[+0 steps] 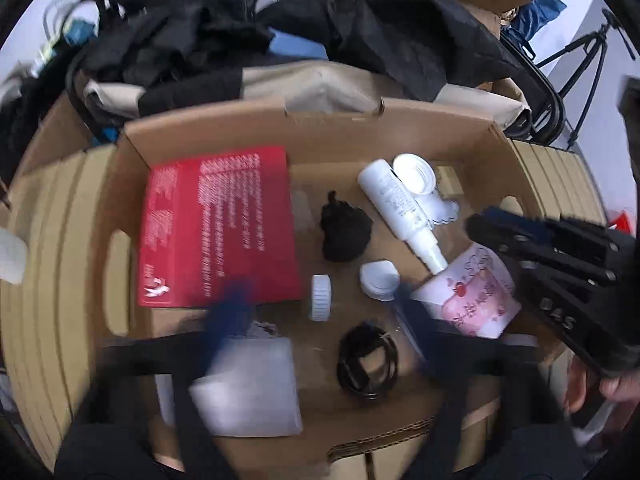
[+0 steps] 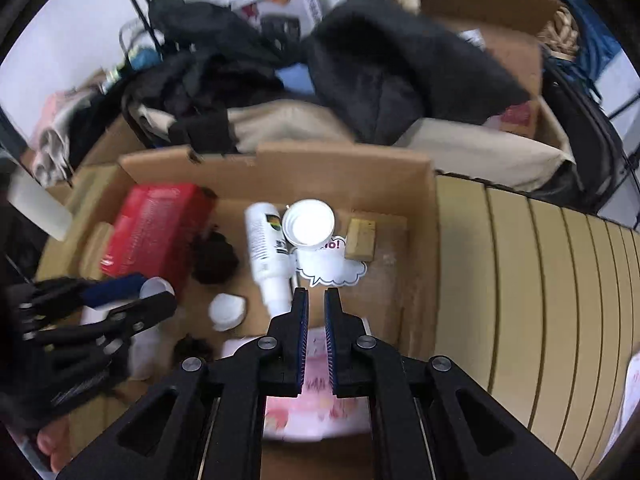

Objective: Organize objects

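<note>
Left hand-held gripper (image 1: 324, 312) spread wide; right hand-held gripper (image 2: 316, 294) narrowly parted, empty.

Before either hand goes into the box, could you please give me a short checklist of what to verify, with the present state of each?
1. Left hand-held gripper open and empty: ok, fingers spread wide, though blurred.
2. Right hand-held gripper empty: ok, narrow gap, nothing between the pads.
3. Cardboard box open on top: ok.
4. White bottle free to grasp: ok, lying on its side, uncovered.
5. Red box lying flat: ok.
6. Picture sharp enough to aim: not ok, both views show motion blur.
</note>
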A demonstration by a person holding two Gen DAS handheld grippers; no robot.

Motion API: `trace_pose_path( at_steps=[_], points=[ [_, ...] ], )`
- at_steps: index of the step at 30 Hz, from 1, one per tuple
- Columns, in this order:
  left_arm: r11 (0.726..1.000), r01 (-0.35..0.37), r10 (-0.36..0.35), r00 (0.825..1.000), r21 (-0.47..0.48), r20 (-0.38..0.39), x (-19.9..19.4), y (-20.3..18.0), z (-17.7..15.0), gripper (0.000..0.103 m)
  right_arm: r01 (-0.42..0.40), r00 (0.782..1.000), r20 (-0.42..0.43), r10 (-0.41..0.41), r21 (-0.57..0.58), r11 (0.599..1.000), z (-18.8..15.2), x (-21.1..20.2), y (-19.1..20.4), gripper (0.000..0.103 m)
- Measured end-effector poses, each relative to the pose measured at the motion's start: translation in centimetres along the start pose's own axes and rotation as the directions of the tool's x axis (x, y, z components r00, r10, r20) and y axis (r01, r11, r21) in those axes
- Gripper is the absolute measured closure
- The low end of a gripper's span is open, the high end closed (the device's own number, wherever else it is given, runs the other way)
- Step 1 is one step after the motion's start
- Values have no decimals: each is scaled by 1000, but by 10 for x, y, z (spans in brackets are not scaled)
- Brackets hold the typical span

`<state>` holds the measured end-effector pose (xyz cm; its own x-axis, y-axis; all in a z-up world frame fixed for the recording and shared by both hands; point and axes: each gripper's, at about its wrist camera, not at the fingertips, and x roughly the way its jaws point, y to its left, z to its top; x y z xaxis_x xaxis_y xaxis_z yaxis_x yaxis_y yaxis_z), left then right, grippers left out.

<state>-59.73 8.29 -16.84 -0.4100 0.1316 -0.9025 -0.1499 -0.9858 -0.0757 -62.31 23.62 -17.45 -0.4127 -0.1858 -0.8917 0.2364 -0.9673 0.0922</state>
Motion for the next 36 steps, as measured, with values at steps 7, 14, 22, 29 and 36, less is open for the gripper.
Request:
trace_pose_path(
  at_steps=[7,14,22,29,36],
  points=[
    [999,-16,16,1000,-45,-1,-18,18,-5,0,-27,999,18,27,22,999,-4,-4,0,21],
    [997,-48,52,996,-57,72,-82,48,-30,0,-4,999,37,4,11,1000,-16,-56,13,21],
    [996,-8,26,981,-94,190,-185,63,-86,0,-3,986,164,-1,24,1000,-68,-164,44,21],
    [998,12,11,940,-65,342,-278,54,-170,0,-85,963,253,88,-24,996,-150,-252,89,21],
    [999,-28,41,890,-36,455,-338,33,-274,0,-83,938,329,107,-84,993,-256,-315,124,21]
  ],
)
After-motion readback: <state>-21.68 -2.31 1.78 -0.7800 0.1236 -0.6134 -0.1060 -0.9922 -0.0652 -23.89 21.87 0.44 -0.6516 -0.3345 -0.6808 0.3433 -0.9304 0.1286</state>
